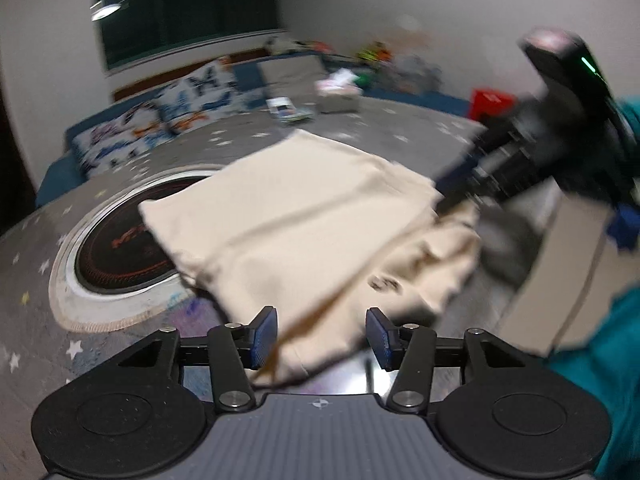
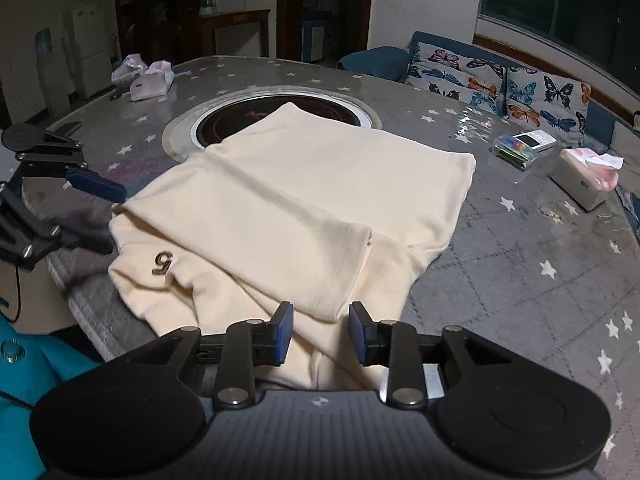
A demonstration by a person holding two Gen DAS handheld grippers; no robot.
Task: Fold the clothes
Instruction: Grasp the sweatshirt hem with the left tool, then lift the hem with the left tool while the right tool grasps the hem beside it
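A cream garment (image 2: 304,200) with a dark "5" mark (image 2: 163,262) lies partly folded on the grey star-patterned table (image 2: 520,280); its far end covers part of a round inset cooktop (image 2: 240,120). It also shows, blurred, in the left wrist view (image 1: 304,216). My right gripper (image 2: 320,334) is open, jaws apart over the garment's near edge. My left gripper (image 1: 322,338) is open, with cloth lying between its blue pads. In the right wrist view the left gripper's fingertip (image 2: 96,186) sits at the garment's left edge. The other gripper (image 1: 540,148) appears blurred at the cloth's right corner.
A tissue box (image 2: 584,180), a small clear box (image 2: 516,150) and a white device (image 2: 534,140) sit on the table at the right. Pink tissue packs (image 2: 150,78) lie far left. A butterfly-cushioned sofa (image 2: 500,80) stands behind. The table's near edge (image 2: 88,312) is at the left.
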